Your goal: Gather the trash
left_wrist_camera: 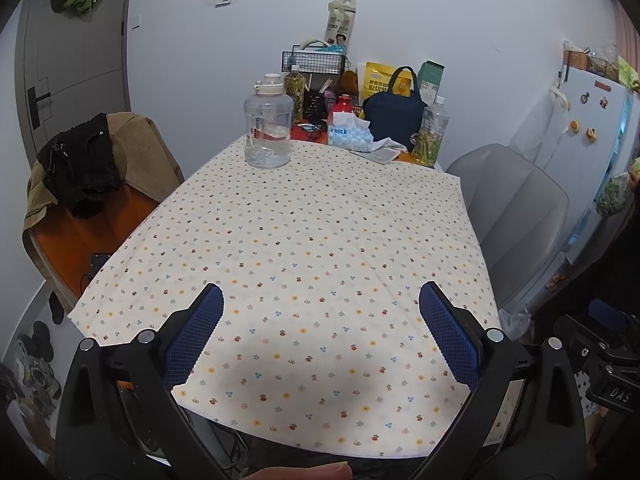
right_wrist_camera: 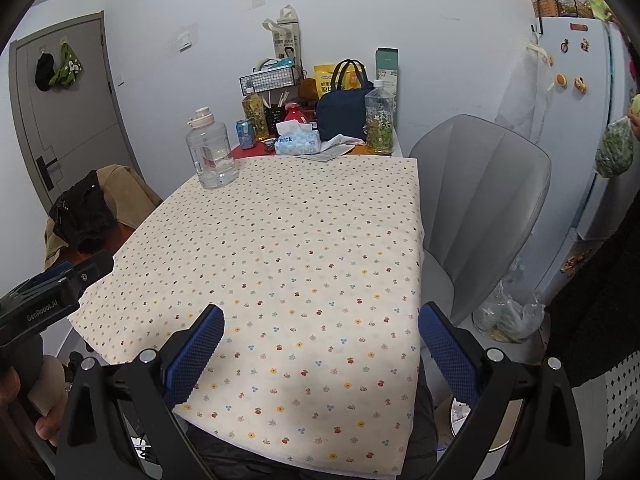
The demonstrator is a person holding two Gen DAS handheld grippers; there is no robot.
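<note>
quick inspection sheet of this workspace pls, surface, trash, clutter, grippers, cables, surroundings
surface: dotted tablecloth, near part bare
job's things: crumpled tissue by the tissue box; plastic bag on the floor at right
clutter: water jug, blue can, navy bag, green bottle at the far end
grippers: left gripper and right gripper open, empty
cables: dark cords under the table's left edge
surroundings: grey chair, fridge, door

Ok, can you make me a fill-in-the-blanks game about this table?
1. Both grippers, left and right, are ____.
2. The big clear jug stands on the dotted ____.
3. The tissue pack is coloured ____ and white.
4. The blue can shows only in the ____ wrist view.

Answers: open; tablecloth; blue; right
</note>
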